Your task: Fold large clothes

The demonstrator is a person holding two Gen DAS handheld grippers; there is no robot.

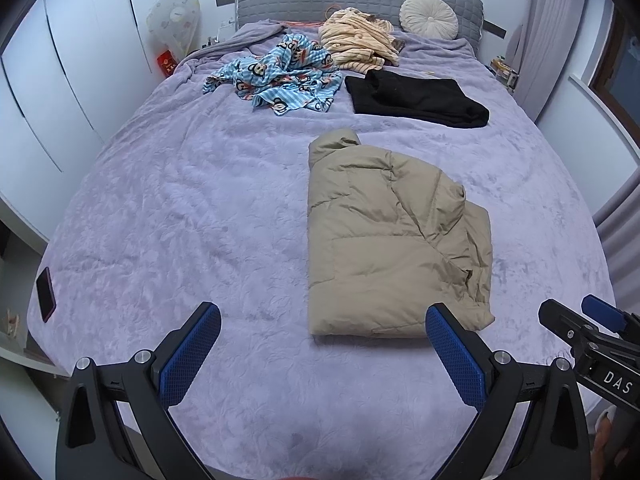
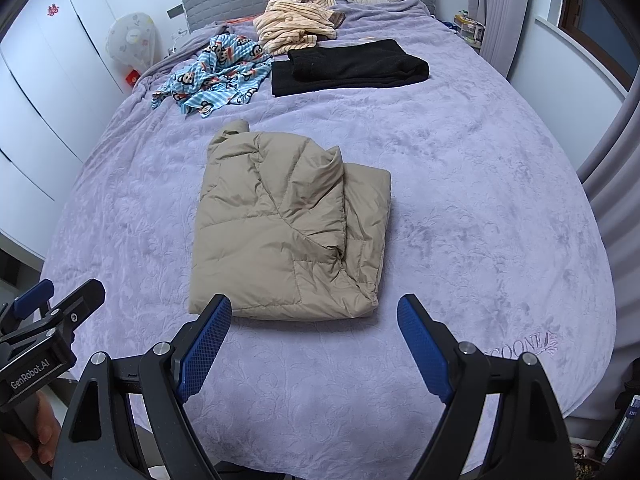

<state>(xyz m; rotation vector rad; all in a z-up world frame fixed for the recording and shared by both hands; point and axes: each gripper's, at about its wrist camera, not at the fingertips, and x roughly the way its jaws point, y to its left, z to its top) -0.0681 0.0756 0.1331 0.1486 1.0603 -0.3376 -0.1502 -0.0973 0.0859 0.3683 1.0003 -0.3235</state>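
A beige puffer jacket (image 1: 392, 240) (image 2: 288, 228) lies folded into a compact rectangle on the purple bedspread (image 1: 180, 208) (image 2: 460, 200). My left gripper (image 1: 324, 316) hovers open over the near part of the bed, left of the jacket's near edge, nothing between its blue pads. My right gripper (image 2: 314, 308) is open too, its jaws wide just short of the jacket's near edge, not touching it. In the left wrist view the right gripper (image 1: 576, 320) shows at the right edge; in the right wrist view the left gripper (image 2: 60, 296) shows at the left edge.
Farther up the bed lie a folded black garment (image 1: 416, 98) (image 2: 348, 66), a crumpled blue monkey-print garment (image 1: 280, 76) (image 2: 216, 74) and a cream striped garment (image 1: 360, 40) (image 2: 296, 24). A round pillow (image 1: 428, 16) leans on the grey headboard. A phone (image 1: 46, 294) rests at the bed's left edge.
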